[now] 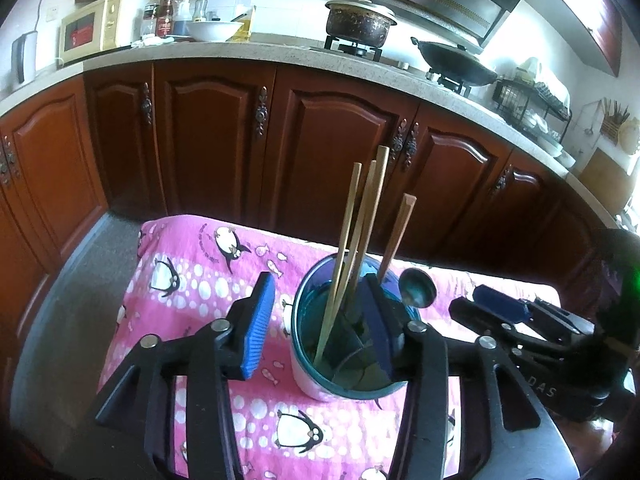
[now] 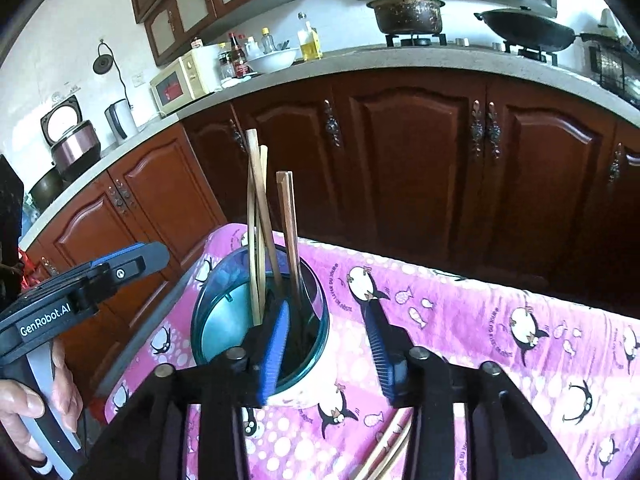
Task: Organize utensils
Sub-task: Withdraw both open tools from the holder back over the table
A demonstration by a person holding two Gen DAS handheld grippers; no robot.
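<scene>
A teal-rimmed utensil cup [image 1: 310, 384] [image 2: 308, 390] stands on a pink penguin cloth [image 1: 192, 280] [image 2: 480, 320]. Several wooden chopsticks [image 1: 348, 240] [image 2: 256, 220] stand upright in it. The bowl of a dark spoon [image 1: 418, 288] shows at its far right rim. My left gripper [image 1: 316, 324] is open, straddling the cup's left wall with one finger over the inside. My right gripper [image 2: 328, 342] is open too, straddling the cup's right wall. No pad presses on anything. A few loose chopsticks [image 2: 388, 452] lie on the cloth under the right gripper.
Dark wooden cabinet doors [image 1: 340, 140] close off the space behind the table. The counter above carries a microwave [image 1: 92, 28], bottles, a white bowl, a pot [image 1: 358, 22] and a wok. A hand [image 2: 24, 408] holds the left gripper's handle.
</scene>
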